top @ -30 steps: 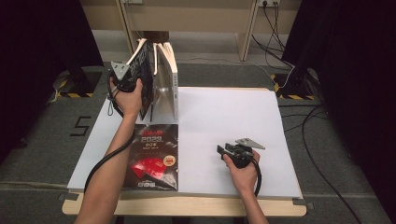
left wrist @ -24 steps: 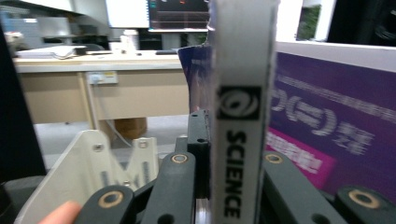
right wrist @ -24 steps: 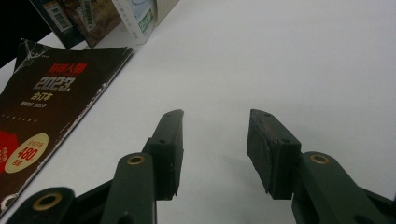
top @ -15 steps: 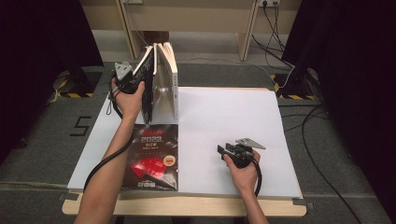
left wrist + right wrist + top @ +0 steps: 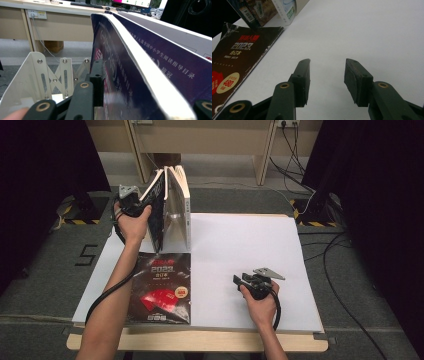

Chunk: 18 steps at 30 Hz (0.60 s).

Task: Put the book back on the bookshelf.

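My left hand-held gripper (image 5: 131,202) is up at the far left corner of the worktop (image 5: 240,240), against the dark book (image 5: 156,210) that stands on edge in the white metal bookend rack (image 5: 35,77). In the left gripper view the book's cover and its white page edge run between my two jaws; the jaws have just been opening, and I see a gap between the left pad and the cover, so they stand loosely spread around the book rather than pinching it. The right jaw is mostly hidden behind the page edge, so I cannot tell whether it touches.

The rack holds this dark book leaning to the left, and just beside it a pale book (image 5: 179,207) standing upright with its page edges toward me. Both stand at the far edge of the worktop, with the floor beyond.

A black magazine (image 5: 162,287) with red print lies flat on the near left part of the worktop, its lower edge close to the near edge and its far edge near the foot of the standing books.

My right hand-held gripper (image 5: 239,281) rests low on the near right part, jaws spread with nothing between them, pointing left across bare white surface. All the worktop from the magazine's right edge to the right edge is open room.
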{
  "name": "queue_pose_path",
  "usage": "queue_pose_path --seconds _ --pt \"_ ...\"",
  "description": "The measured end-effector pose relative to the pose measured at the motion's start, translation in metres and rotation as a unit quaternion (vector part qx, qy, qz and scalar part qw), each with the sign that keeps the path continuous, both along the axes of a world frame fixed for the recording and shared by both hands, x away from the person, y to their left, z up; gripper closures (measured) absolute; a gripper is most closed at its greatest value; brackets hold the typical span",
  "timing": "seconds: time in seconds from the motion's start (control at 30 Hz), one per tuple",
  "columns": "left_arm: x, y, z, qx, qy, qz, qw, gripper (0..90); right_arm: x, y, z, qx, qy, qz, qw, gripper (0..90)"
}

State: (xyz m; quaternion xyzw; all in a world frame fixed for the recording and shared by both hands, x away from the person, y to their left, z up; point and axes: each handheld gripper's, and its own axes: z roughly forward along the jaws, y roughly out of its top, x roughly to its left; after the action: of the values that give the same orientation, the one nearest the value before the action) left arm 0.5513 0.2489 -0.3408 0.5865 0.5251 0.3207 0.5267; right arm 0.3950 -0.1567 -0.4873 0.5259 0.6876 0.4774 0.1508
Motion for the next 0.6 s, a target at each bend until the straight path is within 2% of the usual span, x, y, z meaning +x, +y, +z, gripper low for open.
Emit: queue_pose_path --seconds 0.07,0.27,0.4,0.5,0.6 --pt "0.0 0.001 -0.001 -0.005 0.0 -0.001 1.0 69.0 0.0 0.0 0.0 -0.001 -0.002 0.001 1.0 56.6" --pt "0.002 0.002 -0.003 0.013 0.011 0.003 0.9999 73.7 0.0 0.0 0.001 0.0 -0.001 0.001 1.0 56.6" --pt "0.005 0.002 -0.001 0.022 0.032 0.009 0.9992 78.6 0.0 0.0 0.0 0.001 0.002 0.0 1.0 56.6" --pt "0.011 0.003 -0.001 0.009 0.061 -0.003 0.9981 78.8 0.0 0.0 0.001 0.002 0.003 -0.001 1.0 56.5" --pt "0.012 0.002 0.001 0.014 0.064 0.0 0.9979 80.1 0.0 0.0 0.0 0.0 0.003 0.0 1.0 56.4"
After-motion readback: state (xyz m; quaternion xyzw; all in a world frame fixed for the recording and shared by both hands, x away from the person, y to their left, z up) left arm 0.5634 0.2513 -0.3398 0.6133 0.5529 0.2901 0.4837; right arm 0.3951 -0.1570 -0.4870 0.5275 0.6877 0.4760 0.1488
